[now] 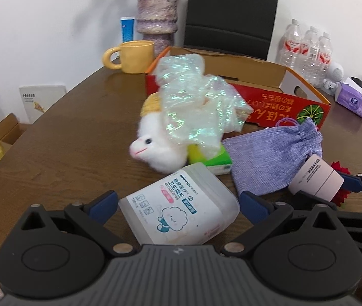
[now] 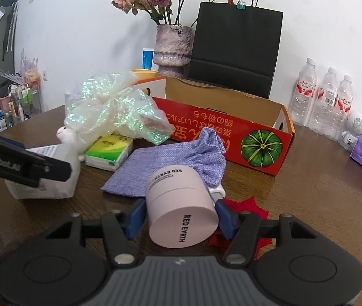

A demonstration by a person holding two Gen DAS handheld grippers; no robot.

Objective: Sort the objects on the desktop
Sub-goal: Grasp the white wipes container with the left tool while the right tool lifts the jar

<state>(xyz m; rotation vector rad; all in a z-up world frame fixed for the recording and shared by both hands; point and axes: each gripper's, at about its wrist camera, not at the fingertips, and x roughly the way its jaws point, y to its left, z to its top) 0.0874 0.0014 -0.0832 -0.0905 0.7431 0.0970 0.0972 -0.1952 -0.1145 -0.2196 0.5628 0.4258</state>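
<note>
The left gripper [image 1: 178,204] stood spread wide around the cotton-bud box [image 1: 181,209], which lay on its side on the table [image 1: 61,153]; its blue pads [image 1: 103,202] flanked the box with a visible gap on the left, so it was released rather than gripping. The right gripper [image 2: 179,216] was clenched on the pink jar [image 2: 181,204], a pad [image 2: 136,216] pressed against each side, the jar tipped with its base toward the camera. Under and just beyond the jar lay the purple pouch [image 2: 168,160] and a red flower [image 2: 247,209]. Behind the box sat a white plush [image 1: 155,150], a shiny wrapper [image 1: 196,102] over it, and a green tissue pack [image 2: 109,150] beside it. The red carton [image 2: 231,132] stood open farther back.
</note>
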